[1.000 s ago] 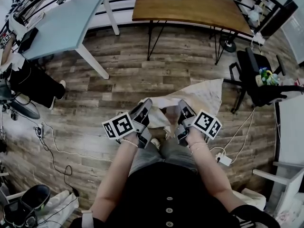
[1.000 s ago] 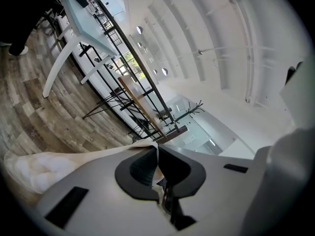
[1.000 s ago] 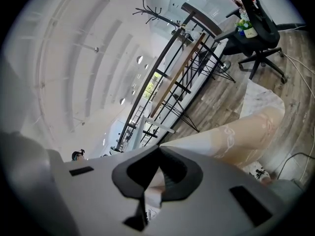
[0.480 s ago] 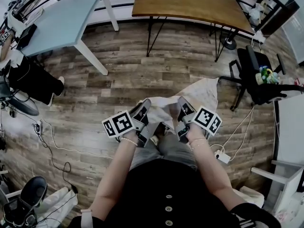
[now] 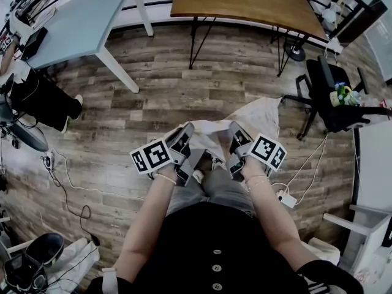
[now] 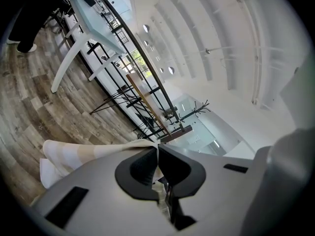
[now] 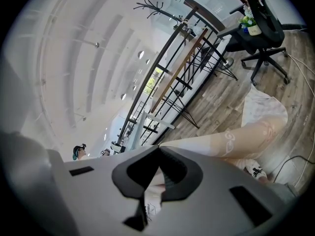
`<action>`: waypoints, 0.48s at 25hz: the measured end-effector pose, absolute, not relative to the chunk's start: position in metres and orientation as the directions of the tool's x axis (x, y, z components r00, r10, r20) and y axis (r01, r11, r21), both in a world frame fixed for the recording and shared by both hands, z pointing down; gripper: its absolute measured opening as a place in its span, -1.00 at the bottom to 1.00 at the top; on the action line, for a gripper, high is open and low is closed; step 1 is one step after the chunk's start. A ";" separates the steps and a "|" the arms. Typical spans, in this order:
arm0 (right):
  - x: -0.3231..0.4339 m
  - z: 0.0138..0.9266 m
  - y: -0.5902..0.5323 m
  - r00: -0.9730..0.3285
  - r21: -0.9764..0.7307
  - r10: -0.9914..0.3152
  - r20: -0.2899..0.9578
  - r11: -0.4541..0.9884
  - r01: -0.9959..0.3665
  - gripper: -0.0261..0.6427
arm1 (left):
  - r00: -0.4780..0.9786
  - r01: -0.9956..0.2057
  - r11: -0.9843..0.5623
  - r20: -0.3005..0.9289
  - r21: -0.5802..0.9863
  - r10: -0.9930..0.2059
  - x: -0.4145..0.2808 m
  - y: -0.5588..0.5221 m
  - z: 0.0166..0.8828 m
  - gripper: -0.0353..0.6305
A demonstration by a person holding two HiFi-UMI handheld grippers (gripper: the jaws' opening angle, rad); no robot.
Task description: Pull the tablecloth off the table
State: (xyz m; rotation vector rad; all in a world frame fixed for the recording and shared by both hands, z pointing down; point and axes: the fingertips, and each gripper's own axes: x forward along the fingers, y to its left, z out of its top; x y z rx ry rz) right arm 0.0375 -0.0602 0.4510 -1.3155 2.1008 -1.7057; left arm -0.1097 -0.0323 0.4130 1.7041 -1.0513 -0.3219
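We're in a black top (image 5: 202,244) with small pale buttons (image 5: 215,251) running down the front, grey trousers (image 5: 217,185) below it, and a thin bracelet (image 5: 164,179) at each wrist. The left gripper (image 5: 185,132) and right gripper (image 5: 236,131) show light grey shells with dark pads (image 6: 140,168), and each carries a white cube (image 5: 151,157) printed with black square markers.

Wood-plank floor (image 5: 171,97), brown table (image 5: 245,5), pale blue table (image 5: 79,29), black office chair (image 5: 334,112)
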 end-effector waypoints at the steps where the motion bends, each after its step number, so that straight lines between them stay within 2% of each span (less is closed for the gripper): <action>1: 0.037 0.451 -0.060 -0.616 -0.845 -0.677 0.403 -0.016 -0.535 -0.84 | 0.577 -0.486 -0.055 0.273 0.872 -0.770 -0.110 -0.032 0.413 -0.84; 12: 0.037 0.447 -0.059 -0.699 -0.806 -0.558 0.447 0.088 -0.585 -0.84 | 0.604 -0.487 -0.092 0.259 0.869 -0.754 -0.104 -0.028 0.405 -0.84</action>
